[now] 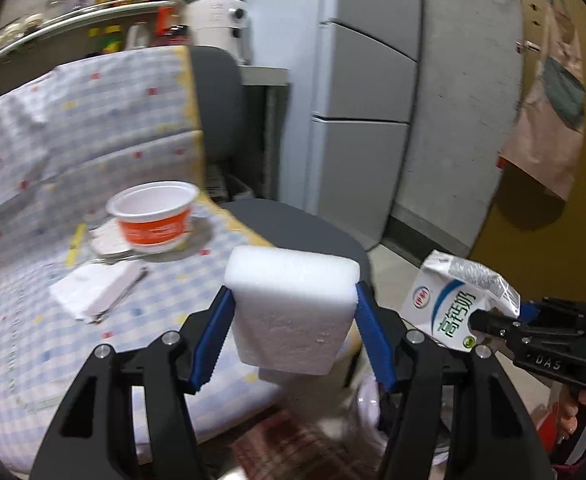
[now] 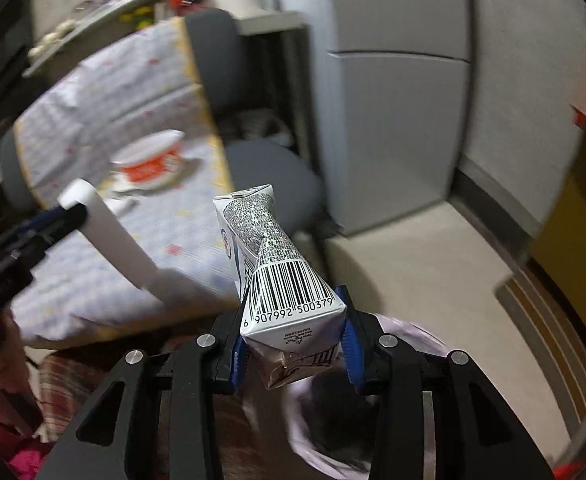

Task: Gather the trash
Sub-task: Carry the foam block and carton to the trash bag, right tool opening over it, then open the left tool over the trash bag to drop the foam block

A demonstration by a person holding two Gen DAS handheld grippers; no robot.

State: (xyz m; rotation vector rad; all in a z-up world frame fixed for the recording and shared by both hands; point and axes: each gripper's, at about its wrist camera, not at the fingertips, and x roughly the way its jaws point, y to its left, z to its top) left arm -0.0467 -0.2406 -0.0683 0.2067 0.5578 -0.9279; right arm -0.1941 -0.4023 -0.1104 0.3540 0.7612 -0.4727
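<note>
A chair [image 1: 253,128] draped in a checked cover [image 1: 73,152] serves as the landmark. On its seat stands an orange-and-white bowl [image 1: 155,216], upright with its mouth open to the ceiling, resting on flat scraps; nearer the seat's front edge lies a white paper wad [image 1: 93,288]. Behind the chair rise a white appliance [image 1: 219,20] and a cluttered shelf [image 1: 81,12]; to the chair's right stands a grey refrigerator [image 1: 365,92].

The left gripper [image 1: 293,320] hangs over the seat's front edge, its blue pads pinching a white foam block [image 1: 291,308] by its two sides; the block's long axis runs away from the gripper, tilted upward toward the chair.

The right gripper [image 2: 293,340] is off the chair's front right corner, clamped on the base of a crushed milk carton [image 2: 277,276]. The carton's long axis points forward and up toward the chair back, barcode face uppermost, its waist twisted. Below it, beside the chair, a bag-lined bin [image 2: 333,432] is blurred.
</note>
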